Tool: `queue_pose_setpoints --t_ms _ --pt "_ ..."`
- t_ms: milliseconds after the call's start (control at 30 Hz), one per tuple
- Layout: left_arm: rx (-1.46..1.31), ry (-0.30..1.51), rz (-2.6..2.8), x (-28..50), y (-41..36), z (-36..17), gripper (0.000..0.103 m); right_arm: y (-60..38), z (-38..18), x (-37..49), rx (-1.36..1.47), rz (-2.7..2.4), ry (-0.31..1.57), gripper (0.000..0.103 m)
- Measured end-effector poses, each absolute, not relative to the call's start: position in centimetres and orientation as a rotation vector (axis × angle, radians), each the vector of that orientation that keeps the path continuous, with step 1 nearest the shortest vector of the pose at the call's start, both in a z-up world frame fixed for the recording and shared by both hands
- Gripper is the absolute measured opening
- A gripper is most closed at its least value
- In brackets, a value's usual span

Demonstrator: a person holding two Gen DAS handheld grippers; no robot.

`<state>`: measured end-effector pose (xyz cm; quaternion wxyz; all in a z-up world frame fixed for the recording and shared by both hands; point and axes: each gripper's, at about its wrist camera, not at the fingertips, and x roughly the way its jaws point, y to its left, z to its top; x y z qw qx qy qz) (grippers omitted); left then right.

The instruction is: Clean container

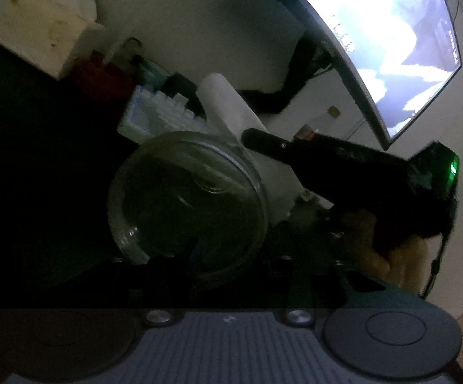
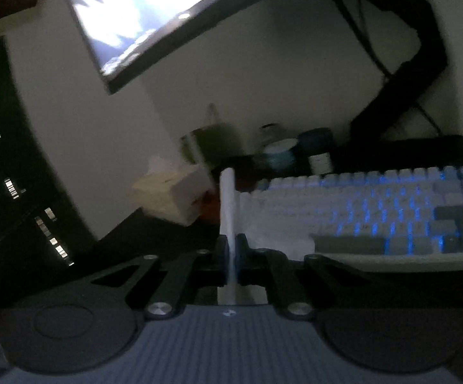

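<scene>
My left gripper (image 1: pixel 196 265) sits low in its own view, so dark that I cannot tell whether its fingers are spread or clamped; the clear glass container (image 1: pixel 188 203) lies tilted just ahead of them, its round mouth facing me and its lower rim overlapping the dark finger shapes. Beyond the container's right edge a white paper towel (image 1: pixel 241 128) rises, touching the rim, and right of it is my right gripper (image 2: pixel 231 252), held by a hand (image 1: pixel 378 249). In the right wrist view my fingers (image 2: pixel 221 256) are pressed together, pinching the paper towel, which stands up edge-on between them. A lit keyboard (image 2: pixel 391 211) lies ahead to the right of my fingers, a monitor (image 2: pixel 142 9) above
</scene>
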<state>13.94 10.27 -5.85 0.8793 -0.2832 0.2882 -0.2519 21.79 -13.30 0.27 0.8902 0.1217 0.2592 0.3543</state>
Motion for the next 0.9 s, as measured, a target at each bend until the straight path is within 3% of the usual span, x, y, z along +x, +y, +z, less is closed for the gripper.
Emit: queue_pose_setpoints --t_ms 133,433,500,533,567,667,833,900 --pt "-0.698 0.624 -0.641 14.1 11.0 -6.0 0.016 -13.4 0.3 19.7 0.216 0.723 0.514 0.011" --pt "-0.776 0.594 -0.737 12.4 13.7 -5.5 0.012 -14.9 2.0 16.2 0.236 0.697 0.470 0.008" --pt "-0.694 0.552 -0.645 11.8 14.0 -5.0 0.018 -14.7 2.4 15.9 0.212 0.707 0.471 0.008" --pt "-0.661 0.537 -0.612 11.6 14.1 -4.8 0.029 -14.4 2.4 16.0 0.192 0.704 0.476 0.008" --pt "-0.650 0.538 -0.614 11.6 14.1 -4.8 0.034 -14.0 2.5 16.1 0.171 0.701 0.481 0.008" --pt "-0.612 0.521 -0.681 11.1 13.6 -4.4 0.038 -14.2 1.9 16.4 0.166 0.703 0.499 0.009" --pt "-0.423 0.519 -0.665 10.1 10.8 -3.6 0.061 -14.5 0.9 16.6 0.159 0.693 0.516 0.008" --pt "-0.367 0.531 -0.637 10.2 10.1 -3.8 0.062 -14.6 0.5 16.6 0.150 0.707 0.515 0.008"
